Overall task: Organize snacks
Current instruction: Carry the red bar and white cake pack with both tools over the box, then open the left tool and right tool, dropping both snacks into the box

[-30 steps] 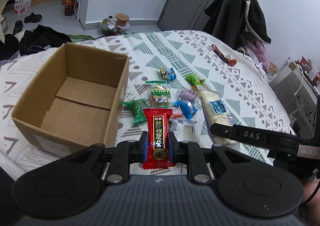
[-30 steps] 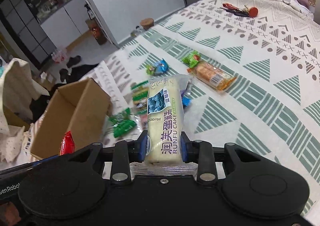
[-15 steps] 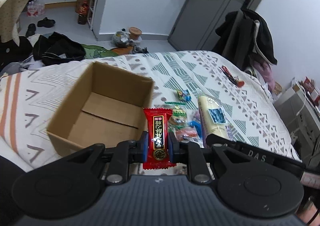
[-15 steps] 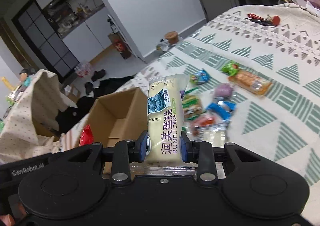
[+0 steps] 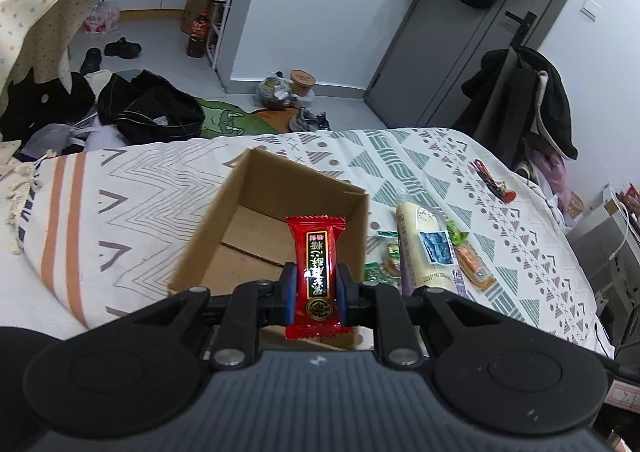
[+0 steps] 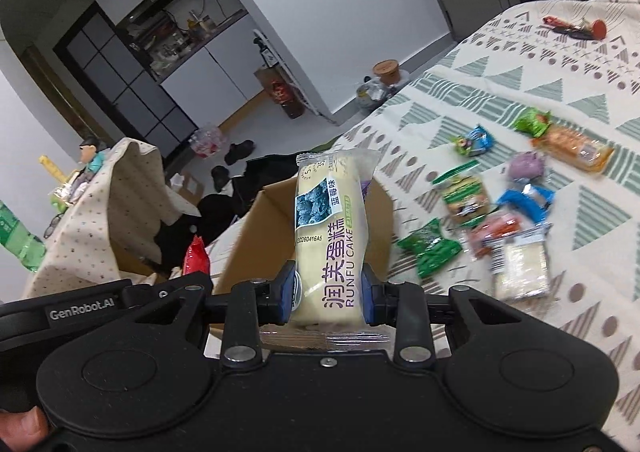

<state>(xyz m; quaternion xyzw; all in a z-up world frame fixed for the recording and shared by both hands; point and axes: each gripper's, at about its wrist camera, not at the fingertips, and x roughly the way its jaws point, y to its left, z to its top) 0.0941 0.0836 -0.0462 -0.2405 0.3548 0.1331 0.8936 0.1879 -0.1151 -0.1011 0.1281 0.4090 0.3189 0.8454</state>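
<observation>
My left gripper [image 5: 316, 288] is shut on a red snack packet [image 5: 316, 272], held upright above the near right part of an open cardboard box [image 5: 208, 236] on the bed. The box looks empty inside. My right gripper [image 6: 328, 292] is shut on a long cream Runfu cake packet [image 6: 332, 228], raised in front of the same box [image 6: 256, 236]. The cake packet [image 5: 424, 248] also shows just right of the box in the left wrist view. The red packet [image 6: 196, 256] peeks out at the left in the right wrist view.
Several loose snacks lie on the patterned bedspread [image 6: 560, 92] right of the box: a green packet [image 6: 430, 248], a blue one [image 6: 528, 202], an orange one [image 6: 576, 148]. Clothes and shoes [image 5: 120, 48] cover the floor beyond the bed. A hanging coat [image 5: 524, 100] stands at the right.
Both grippers have risen and shifted left with their packets. The box has gone from left of them to straight ahead beneath them, and the loose snacks have fallen away to the right.
</observation>
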